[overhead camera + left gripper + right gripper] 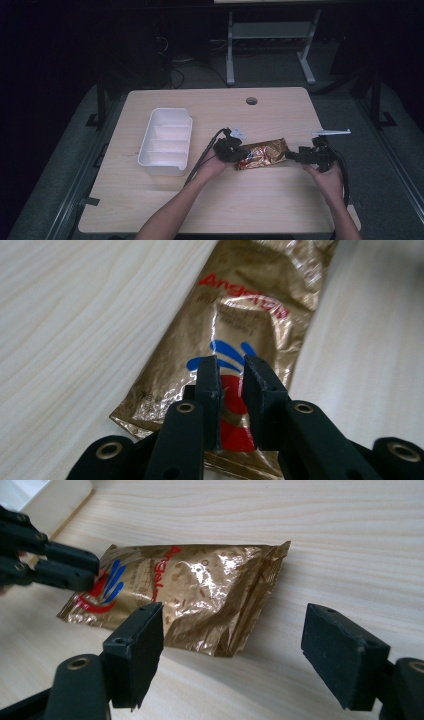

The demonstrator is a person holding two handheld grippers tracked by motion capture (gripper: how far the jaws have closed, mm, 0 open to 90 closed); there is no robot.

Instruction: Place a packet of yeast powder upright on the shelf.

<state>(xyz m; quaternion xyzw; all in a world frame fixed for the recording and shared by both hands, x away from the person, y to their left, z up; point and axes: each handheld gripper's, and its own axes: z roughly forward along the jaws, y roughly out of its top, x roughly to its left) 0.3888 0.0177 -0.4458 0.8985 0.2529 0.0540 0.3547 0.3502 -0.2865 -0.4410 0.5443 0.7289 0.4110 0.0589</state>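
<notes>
A gold foil snack packet point(263, 152) with red and blue print lies flat in the middle of the wooden table point(240, 200). My left gripper point(240, 154) is at the packet's left end. In the left gripper view its jaws point(232, 365) stand close together, pinching the printed end of the packet point(240, 325). My right gripper point(291, 156) is just off the packet's right end. In the right gripper view its jaws point(235, 617) stand wide open, with the crinkled end of the packet point(200, 595) lying ahead between them and untouched. The left gripper point(92, 572) also shows there, on the packet's far end.
A white divided tray point(167, 140) stands to the left of the packet; its corner point(50, 500) shows in the right gripper view. A small white scrap point(238, 133) lies behind the left gripper. A white flat piece point(332, 132) rests at the table's right edge. A cable hole point(251, 100) sits near the far edge.
</notes>
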